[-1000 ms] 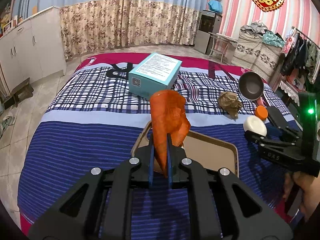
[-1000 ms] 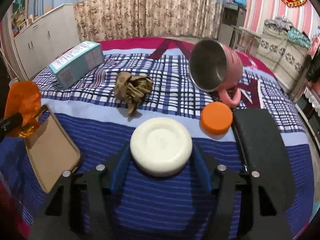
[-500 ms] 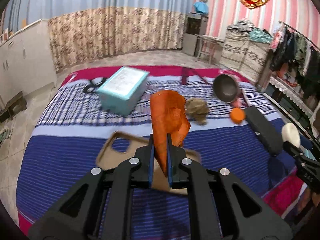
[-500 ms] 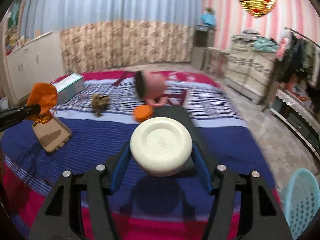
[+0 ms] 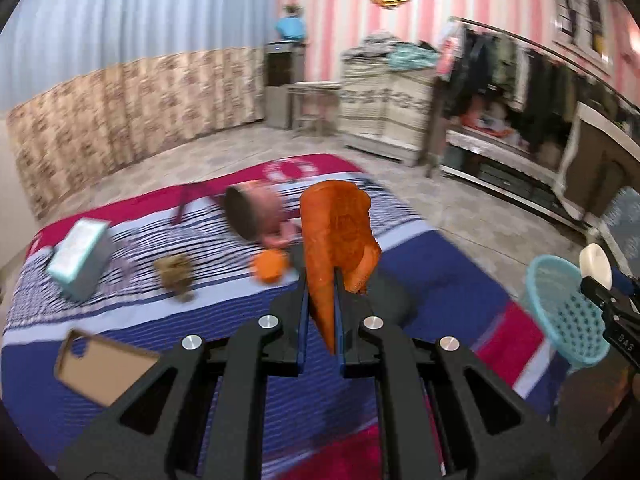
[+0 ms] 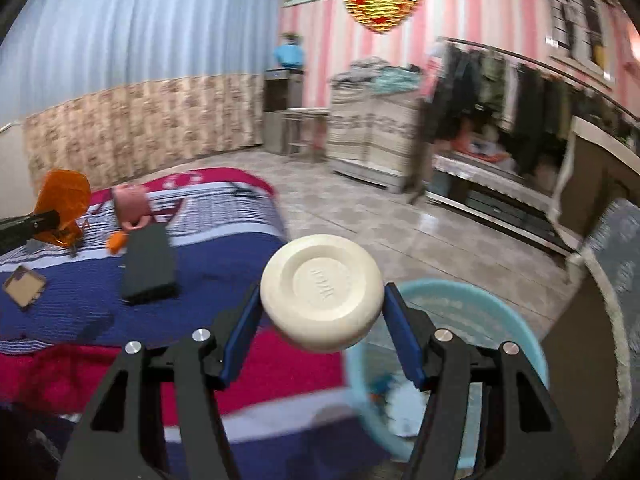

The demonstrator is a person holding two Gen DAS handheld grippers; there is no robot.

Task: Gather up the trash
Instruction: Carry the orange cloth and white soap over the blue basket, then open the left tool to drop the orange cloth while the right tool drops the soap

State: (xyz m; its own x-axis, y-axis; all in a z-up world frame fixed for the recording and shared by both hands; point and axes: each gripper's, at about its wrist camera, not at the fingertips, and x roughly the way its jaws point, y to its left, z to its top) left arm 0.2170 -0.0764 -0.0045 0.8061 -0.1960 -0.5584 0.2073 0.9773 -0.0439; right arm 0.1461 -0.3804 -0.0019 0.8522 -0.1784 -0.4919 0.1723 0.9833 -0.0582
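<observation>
My left gripper (image 5: 321,280) is shut on a crumpled orange wrapper (image 5: 338,232), held up above the striped bed. The same orange wrapper (image 6: 64,204) shows far left in the right wrist view, pinched by the left gripper's tip. My right gripper (image 6: 322,312) is shut on a round white lid (image 6: 322,296), held over the rim of a light blue plastic basket (image 6: 516,320) on the floor beside the bed. That basket (image 5: 560,312) appears at the right of the left wrist view, with the white lid (image 5: 596,266) just above it.
On the bed (image 5: 440,276) lie a teal box (image 5: 80,256), a brown crumpled paper (image 5: 174,270), an orange cap (image 5: 270,266), a pink mug (image 5: 252,216), a tan phone case (image 5: 102,364) and a black flat case (image 6: 148,264). A rug (image 6: 620,264) and clothes rack stand right.
Both grippers swung right, away from the bed's middle toward its foot. The blue basket came into view under the right gripper. Both keep hold of their items.
</observation>
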